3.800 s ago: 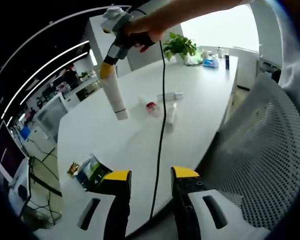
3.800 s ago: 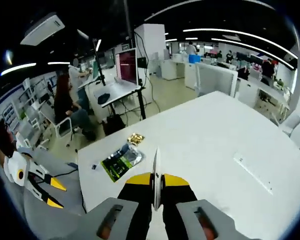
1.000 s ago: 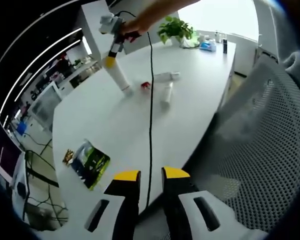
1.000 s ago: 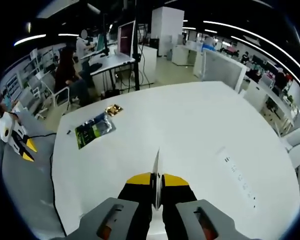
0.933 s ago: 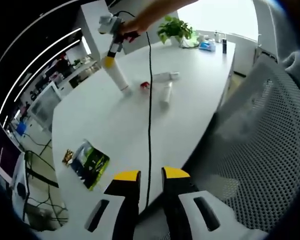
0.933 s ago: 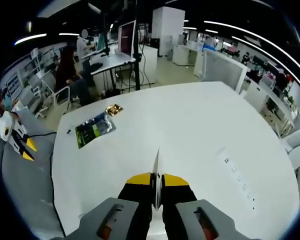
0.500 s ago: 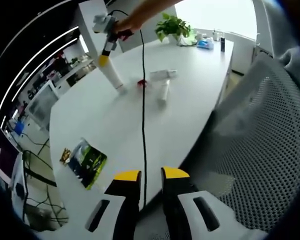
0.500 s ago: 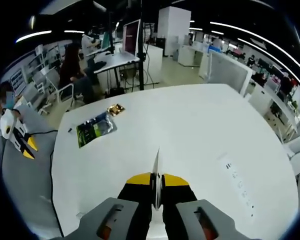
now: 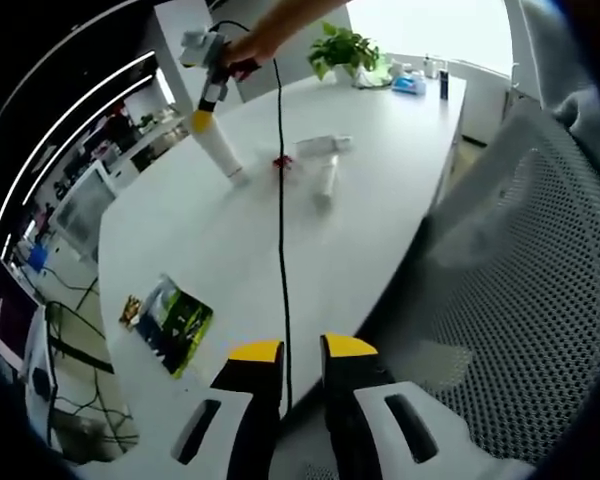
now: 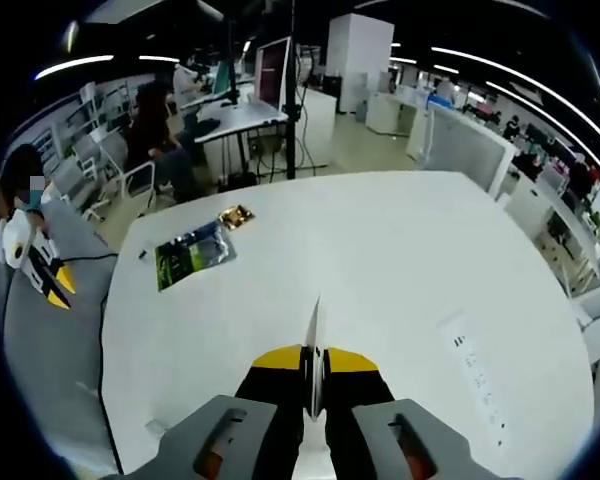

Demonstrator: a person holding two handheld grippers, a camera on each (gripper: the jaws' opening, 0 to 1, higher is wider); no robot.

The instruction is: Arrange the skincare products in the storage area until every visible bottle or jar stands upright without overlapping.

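My right gripper is shut on a white tube, seen edge-on between its yellow tips. In the left gripper view a hand holds that right gripper over the far part of the white table. The white tube hangs tilted from it, its lower end at the tabletop. Beside it lie two more white tubes on their sides and a small red-topped item. My left gripper is off the table's near edge, its jaws narrowly open and holding nothing. It appears as the left gripper at the far left.
A green snack packet and a gold wrapper lie near the table's edge. A black cable crosses the table. A mesh chair stands to the right, with a plant and small bottles far off. A socket strip is set into the top.
The right gripper has lowered the tube from mid-air to the tabletop. My left jaws stand closer together than 3.8 s ago. Over the last second both views only drifted slightly.
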